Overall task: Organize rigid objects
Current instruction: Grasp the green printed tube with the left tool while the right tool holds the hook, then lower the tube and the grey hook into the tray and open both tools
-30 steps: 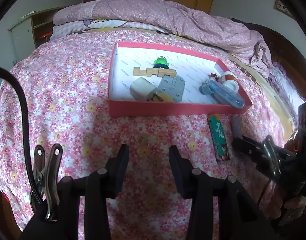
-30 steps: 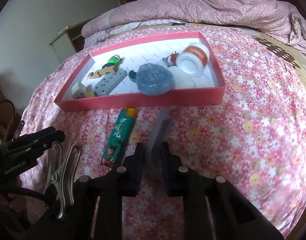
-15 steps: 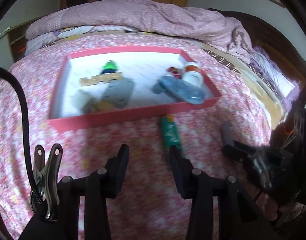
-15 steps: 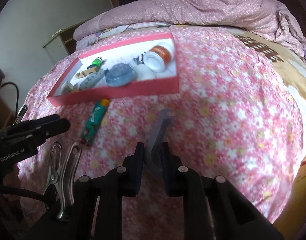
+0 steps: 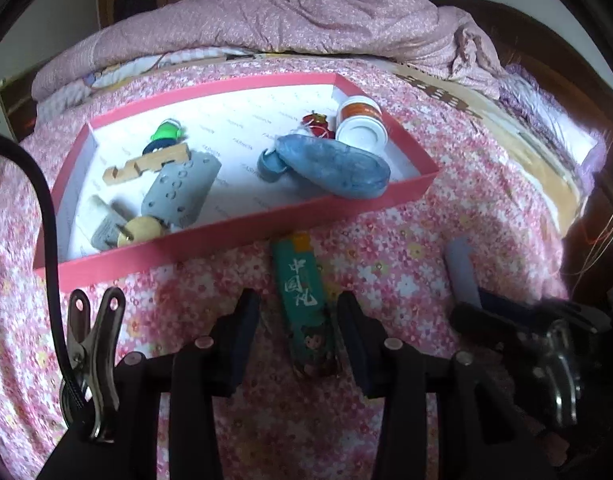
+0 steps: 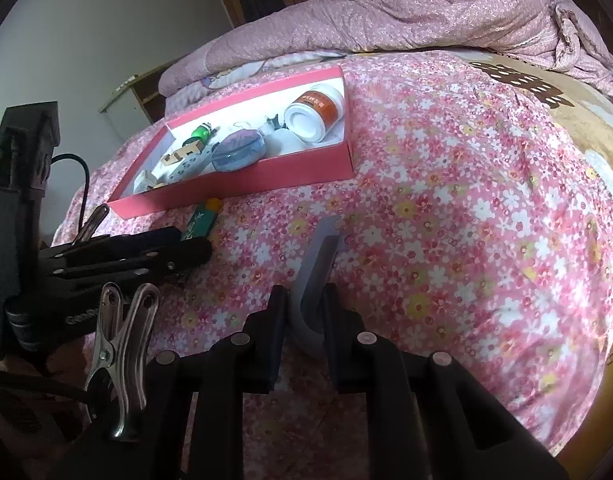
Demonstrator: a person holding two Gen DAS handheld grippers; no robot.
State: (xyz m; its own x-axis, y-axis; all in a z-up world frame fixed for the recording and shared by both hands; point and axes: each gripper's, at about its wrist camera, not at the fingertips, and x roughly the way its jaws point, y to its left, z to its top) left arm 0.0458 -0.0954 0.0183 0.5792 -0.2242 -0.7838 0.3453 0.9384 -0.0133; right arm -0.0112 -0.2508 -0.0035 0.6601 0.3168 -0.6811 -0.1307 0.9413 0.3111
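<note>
With the left hand-held gripper [image 5: 298, 332] part-open astride the green tube [image 5: 304, 304] and the right hand-held gripper [image 6: 304, 330] clamping a grey hook [image 6: 312, 280], the tube risked rolling on the soft bed [image 6: 446, 200] short of the pink tray [image 5: 242, 236].

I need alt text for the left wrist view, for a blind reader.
The left hand-held gripper hangs open around a green tube lying on a pink floral bedspread, beside a pink tray of small objects.
</note>
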